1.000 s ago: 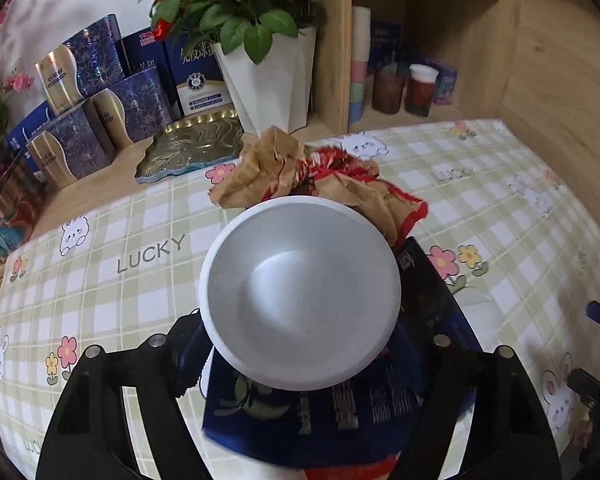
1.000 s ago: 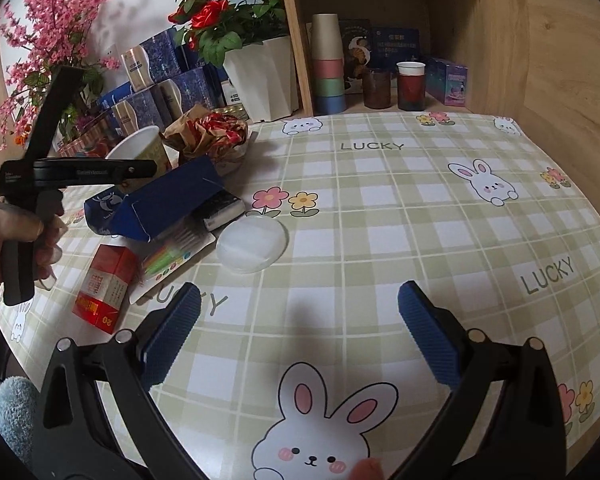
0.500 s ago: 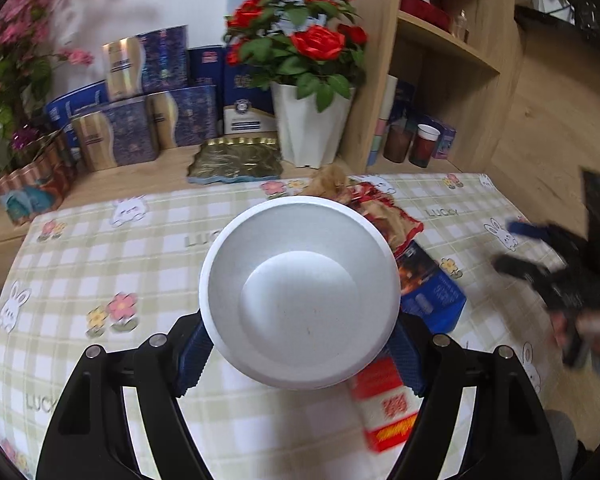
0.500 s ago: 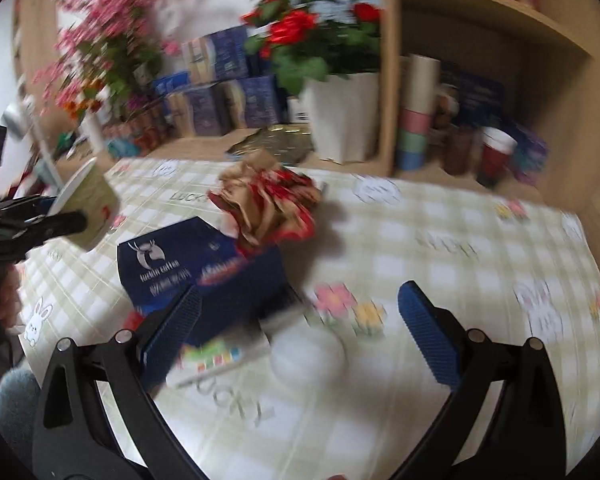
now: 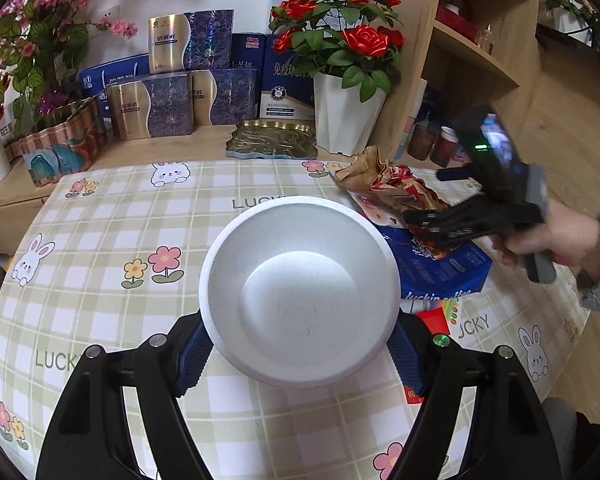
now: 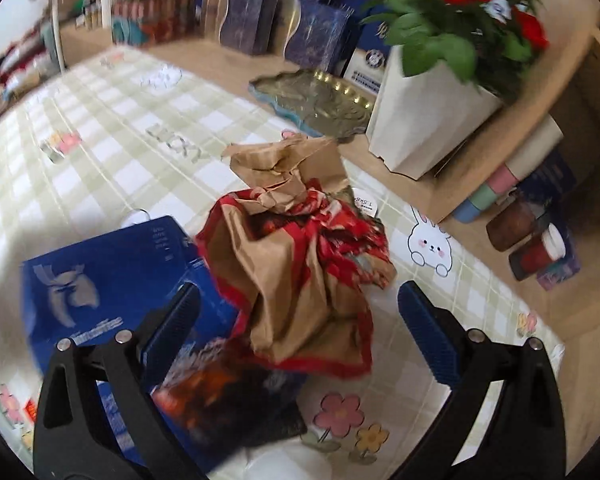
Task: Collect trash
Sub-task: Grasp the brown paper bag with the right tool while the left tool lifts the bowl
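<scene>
Left wrist view: left gripper clamped on white bowl near, right gripper jaws apart over crumpled paper bag beside blue box farther right; loose paper may slip or snag box when pinched.

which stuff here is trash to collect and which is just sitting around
Trash for the job:
- white foam bowl, clamped in the left gripper
- crumpled brown-and-red paper bag, under the open right gripper
- blue coffee box
- red packet

Just lying about:
- rose pot
- gift boxes
- gold tray
- cups on the shelf
</scene>
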The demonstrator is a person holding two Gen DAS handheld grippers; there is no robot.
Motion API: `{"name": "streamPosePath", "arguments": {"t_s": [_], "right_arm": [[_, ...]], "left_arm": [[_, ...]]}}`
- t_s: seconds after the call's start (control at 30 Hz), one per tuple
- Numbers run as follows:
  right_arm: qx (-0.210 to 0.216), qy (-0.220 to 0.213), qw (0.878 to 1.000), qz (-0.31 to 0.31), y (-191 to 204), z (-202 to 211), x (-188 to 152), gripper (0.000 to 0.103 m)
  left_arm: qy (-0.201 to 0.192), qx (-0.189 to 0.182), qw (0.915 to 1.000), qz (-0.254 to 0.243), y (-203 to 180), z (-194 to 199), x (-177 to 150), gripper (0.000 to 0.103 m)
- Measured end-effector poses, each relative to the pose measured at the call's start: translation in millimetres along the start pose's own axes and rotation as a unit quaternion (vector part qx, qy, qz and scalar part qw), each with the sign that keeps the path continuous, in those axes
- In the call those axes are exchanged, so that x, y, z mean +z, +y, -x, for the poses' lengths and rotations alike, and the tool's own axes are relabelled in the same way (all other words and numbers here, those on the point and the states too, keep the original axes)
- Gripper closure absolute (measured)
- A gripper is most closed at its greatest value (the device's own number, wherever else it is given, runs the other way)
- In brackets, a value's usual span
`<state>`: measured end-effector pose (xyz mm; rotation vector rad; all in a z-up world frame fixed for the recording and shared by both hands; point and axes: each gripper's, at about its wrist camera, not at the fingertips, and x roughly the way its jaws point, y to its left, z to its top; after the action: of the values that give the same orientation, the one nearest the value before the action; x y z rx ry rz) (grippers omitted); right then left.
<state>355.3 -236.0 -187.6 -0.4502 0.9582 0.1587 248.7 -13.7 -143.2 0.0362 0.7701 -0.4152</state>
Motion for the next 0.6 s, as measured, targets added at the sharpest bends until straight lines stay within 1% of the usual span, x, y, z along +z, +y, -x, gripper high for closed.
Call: {"name": "streamPosePath", "arguments": {"t_s": [0.07, 0.13, 0.17, 0.2, 0.23, 0.27, 0.3, 0.4, 0.43, 0.47, 0.5, 0.53, 0.6], "right_arm": [[-0.010, 0.016, 1.000, -0.004, 2, -11, 6, 0.006], [-0.004, 0.021, 1.000, -0.021, 0, -17, 9, 0.009], [-0.003, 0.023, 0.999, -0.033, -3, -19, 9, 0.018], [-0.003, 0.023, 0.999, -0.043, -5, -20, 9, 0.024], [0.001, 0.018, 0.998, -0.058, -10, -19, 8, 0.028], [0.006, 0.014, 0.998, -0.065, -12, -17, 7, 0.036], [0.013, 0.008, 0.997, -0.073, -16, -14, 4, 0.040], [0.021, -0.024, 0.995, -0.099, -29, -1, -3, 0.045], [0.026, -0.042, 0.992, -0.115, -36, 8, -8, 0.045], [0.037, -0.061, 0.988, -0.133, -43, 16, -13, 0.046], [0.062, -0.088, 0.982, -0.157, -50, 27, -21, 0.046], [0.077, -0.108, 0.976, -0.173, -56, 34, -29, 0.046], [0.091, -0.138, 0.966, -0.201, -66, 50, -43, 0.046]], "left_arm": [[-0.001, -0.002, 1.0000, -0.002, 0, 2, -3, 0.029], [0.001, -0.004, 1.0000, -0.002, 0, 2, -6, 0.029], [0.003, -0.005, 1.0000, -0.003, 1, 3, -7, 0.029], [0.005, -0.006, 1.0000, -0.003, 1, 3, -9, 0.029], [0.007, -0.005, 1.0000, -0.003, 3, 3, -10, 0.029], [0.009, -0.005, 0.9999, -0.001, 4, 4, -12, 0.029], [0.010, -0.004, 0.9999, 0.001, 5, 5, -14, 0.029], [0.010, -0.003, 0.9999, 0.008, 8, 9, -18, 0.029], [0.009, -0.004, 0.9999, 0.010, 9, 11, -19, 0.029], [0.008, -0.005, 0.9999, 0.012, 8, 13, -20, 0.029], [0.006, -0.005, 0.9999, 0.014, 8, 16, -20, 0.029], [0.003, -0.005, 0.9999, 0.016, 8, 19, -21, 0.029], [-0.005, -0.007, 0.9997, 0.022, 7, 29, -23, 0.029]]}}
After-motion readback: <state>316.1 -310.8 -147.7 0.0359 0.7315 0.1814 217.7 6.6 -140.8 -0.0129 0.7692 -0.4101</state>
